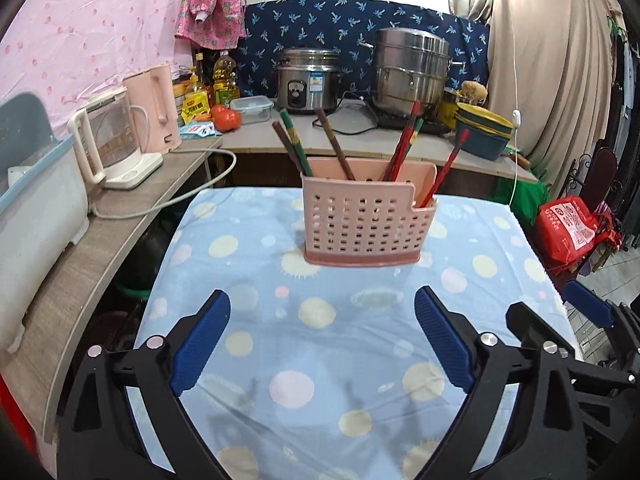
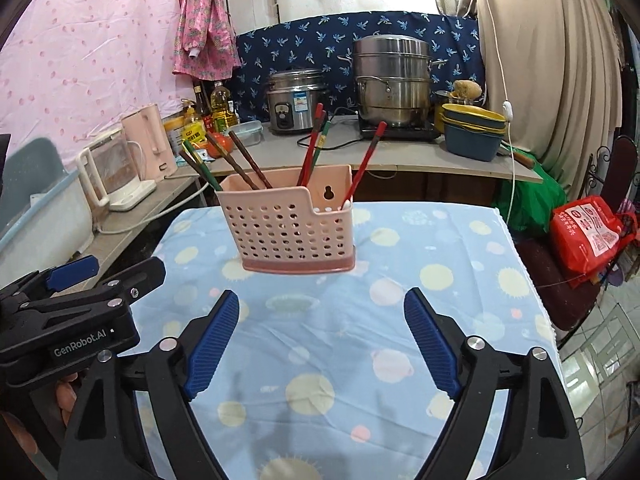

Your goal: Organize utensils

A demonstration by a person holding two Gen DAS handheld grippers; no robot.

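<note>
- Now, your left gripper and right gripper both gape wide, holding nothing.
- The pink holder stands mid-cloth, chopsticks splayed inside; it looks light, so a nudge could tip it.

Pinks, blues and pastel dots in front of you

Your basket is pale pink with a darker pink base, holding red, green and brown chopsticks. The tablecloth is light blue with yellow, pink and white dots. Your grippers carry blue ribbed pads on black arms. Behind, the cloth is navy with pale blue sprigs; the kettle is pink.
</note>
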